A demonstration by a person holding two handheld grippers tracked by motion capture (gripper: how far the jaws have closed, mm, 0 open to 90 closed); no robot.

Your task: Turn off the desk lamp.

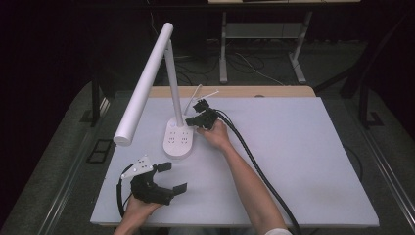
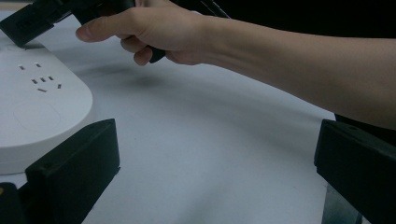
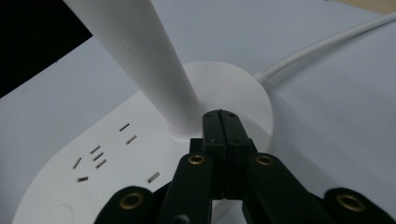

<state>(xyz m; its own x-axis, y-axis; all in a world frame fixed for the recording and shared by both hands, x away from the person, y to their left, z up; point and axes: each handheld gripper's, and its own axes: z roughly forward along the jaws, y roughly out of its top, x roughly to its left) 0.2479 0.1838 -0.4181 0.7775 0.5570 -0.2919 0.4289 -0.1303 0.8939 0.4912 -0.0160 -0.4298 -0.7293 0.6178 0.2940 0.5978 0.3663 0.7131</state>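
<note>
Nearest the person, at the lower left of the high view, a left hand (image 1: 138, 209) holds the left gripper (image 1: 173, 176), a black two-jaw tool with a grey three-cornered plate (image 1: 140, 165) on top and a black cable looping beside it. It hovers low over the pale grey tabletop (image 1: 293, 161), its jaws spread wide apart with nothing between them. In the left gripper view, the same two black jaws rise at the bottom corners, far from each other, with bare table between.

Just beyond the left gripper stands a white desk lamp. Its rounded oblong white plastic base (image 1: 178, 138) lies flat on the table and carries socket slots (image 3: 95, 156) on its upper face. A slim white post (image 1: 174, 81) rises from the far end of the base, and a long white tube-shaped lamp head (image 1: 144, 83) slants down toward the left.

The person's right forearm reaches diagonally across the table to the base's far right edge. The right hand (image 1: 215, 133) holds the right gripper (image 3: 221, 122), black, with a thick black cable (image 1: 259, 171) trailing back toward the person. In the right gripper view its jaws are pressed together, empty, their tip touching or just above the base at the foot of the post.

A white power cord (image 3: 327, 44) leaves the base's far side across the table.
</note>
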